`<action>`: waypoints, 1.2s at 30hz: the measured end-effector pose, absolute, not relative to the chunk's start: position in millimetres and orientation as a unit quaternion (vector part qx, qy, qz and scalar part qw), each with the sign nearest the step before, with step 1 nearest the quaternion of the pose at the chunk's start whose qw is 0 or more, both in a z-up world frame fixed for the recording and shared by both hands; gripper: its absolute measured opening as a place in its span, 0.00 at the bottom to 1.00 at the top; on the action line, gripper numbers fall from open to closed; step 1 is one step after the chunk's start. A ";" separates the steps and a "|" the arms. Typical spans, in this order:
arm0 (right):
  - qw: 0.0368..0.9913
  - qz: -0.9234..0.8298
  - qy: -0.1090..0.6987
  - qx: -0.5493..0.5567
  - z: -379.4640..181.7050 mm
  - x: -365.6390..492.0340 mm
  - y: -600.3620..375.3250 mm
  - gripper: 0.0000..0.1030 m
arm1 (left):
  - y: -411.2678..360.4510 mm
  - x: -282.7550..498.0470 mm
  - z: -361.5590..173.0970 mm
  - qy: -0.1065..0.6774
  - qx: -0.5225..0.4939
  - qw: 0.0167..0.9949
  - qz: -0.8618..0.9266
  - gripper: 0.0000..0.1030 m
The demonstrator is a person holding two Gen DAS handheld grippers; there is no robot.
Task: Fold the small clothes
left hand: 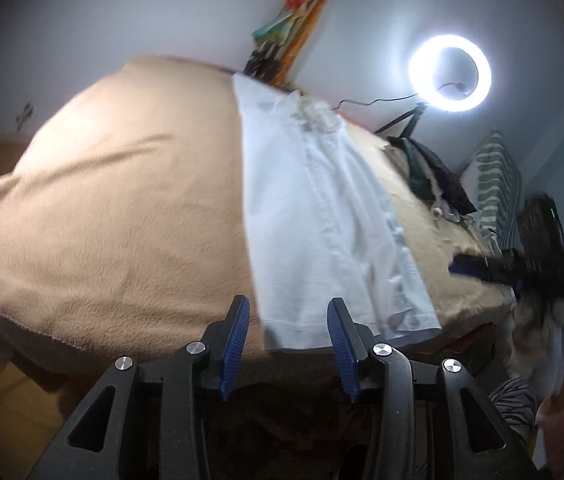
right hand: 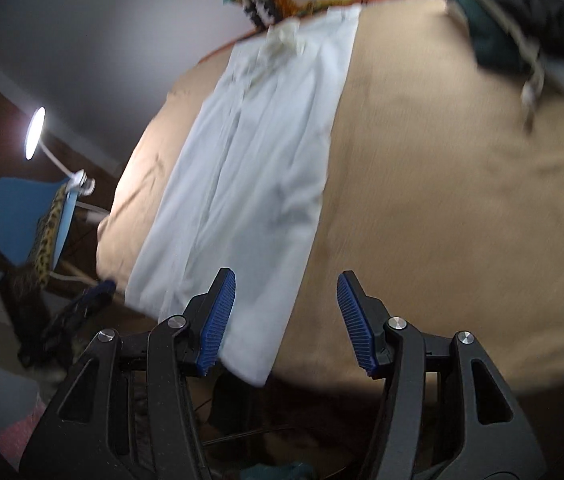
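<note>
A white garment [left hand: 313,216] lies folded into a long narrow strip on the beige blanket [left hand: 122,208], running from the near edge to the far edge; it also shows in the right wrist view [right hand: 258,168]. My left gripper [left hand: 289,344] is open and empty just before the garment's near hem. My right gripper [right hand: 285,320] is open and empty, its left finger over the hem's near right corner. The right gripper also shows in the left wrist view [left hand: 481,268], beside the strip. The left gripper shows dimly in the right wrist view [right hand: 86,304].
A pile of dark clothes [left hand: 433,176] lies at the far right of the blanket [right hand: 461,200]; it also shows in the right wrist view [right hand: 521,32]. A lit ring light [left hand: 449,73] stands behind. A blue chair [right hand: 26,216] with a leopard-print cloth stands left of the bed.
</note>
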State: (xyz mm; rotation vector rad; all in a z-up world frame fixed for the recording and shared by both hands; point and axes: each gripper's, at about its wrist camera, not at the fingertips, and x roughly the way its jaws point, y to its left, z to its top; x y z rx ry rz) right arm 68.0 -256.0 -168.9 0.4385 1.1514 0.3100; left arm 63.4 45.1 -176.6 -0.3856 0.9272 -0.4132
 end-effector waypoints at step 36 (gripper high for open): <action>0.787 0.177 0.502 0.313 -189.4 29.4 -285.8 0.04 | 36.7 84.2 -172.8 0.457 -0.219 0.830 -0.232 0.03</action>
